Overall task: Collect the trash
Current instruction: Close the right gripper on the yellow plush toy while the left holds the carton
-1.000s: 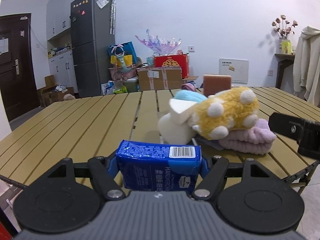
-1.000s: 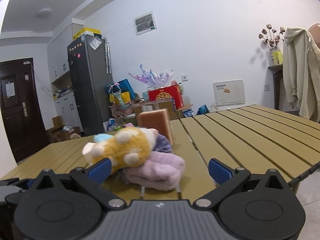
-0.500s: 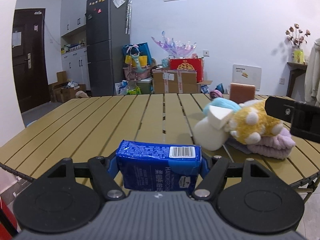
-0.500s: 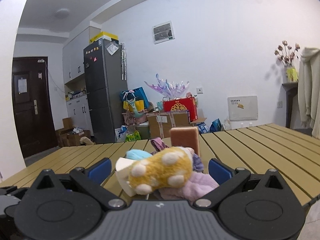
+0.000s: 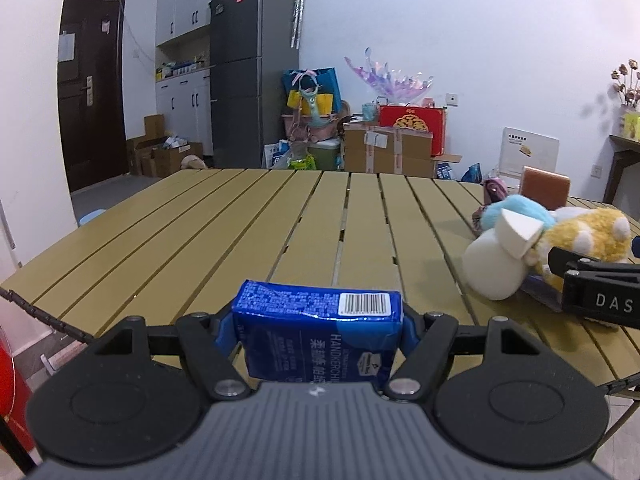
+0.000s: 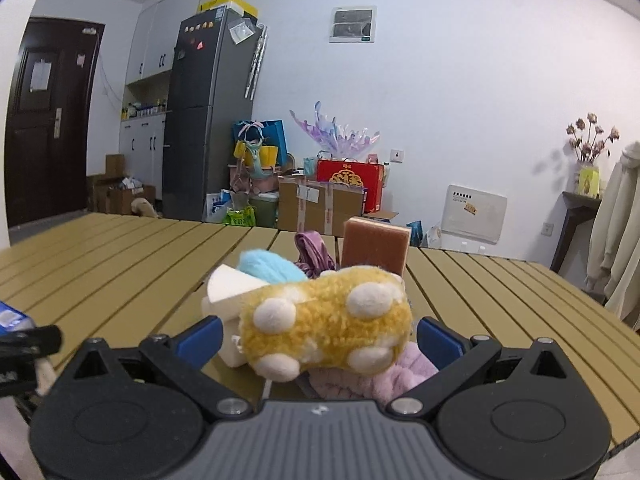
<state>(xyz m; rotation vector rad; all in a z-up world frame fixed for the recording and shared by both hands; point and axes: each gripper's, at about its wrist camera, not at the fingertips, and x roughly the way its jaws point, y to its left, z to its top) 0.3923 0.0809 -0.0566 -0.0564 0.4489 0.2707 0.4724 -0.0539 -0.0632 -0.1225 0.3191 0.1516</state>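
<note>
My left gripper (image 5: pixel 318 326) is clamped on a blue handkerchief-tissue pack (image 5: pixel 318 328), its blue pads pressed against the pack's two short ends, the pack's long axis running left to right across the jaws with the barcode face up. It hangs over the near edge of the slatted yellow table (image 5: pixel 280 232), with bare boards stretching away ahead of it.

My right gripper (image 6: pixel 318 334) stands wide open and holds nothing. The yellow plush toy (image 6: pixel 328 320) sits dead ahead in its view, framed between the two blue pads, though I cannot tell whether it lies inside the jaws or just beyond them. The toy lies lengthwise left to right, roughly in line with the gap, atop a pink fluffy cloth (image 6: pixel 376 376). A white foam piece (image 6: pixel 228 284) and a light blue puff (image 6: pixel 268 266) sit at its left end, and a brown sponge (image 6: pixel 374 244) stands upright behind it.

From the left gripper's view this pile lies far to the right, with the right gripper's dark finger (image 5: pixel 592 284) already beside it. The right hand is plainly the nearer one, in my judgement. No bin shows in either view.
</note>
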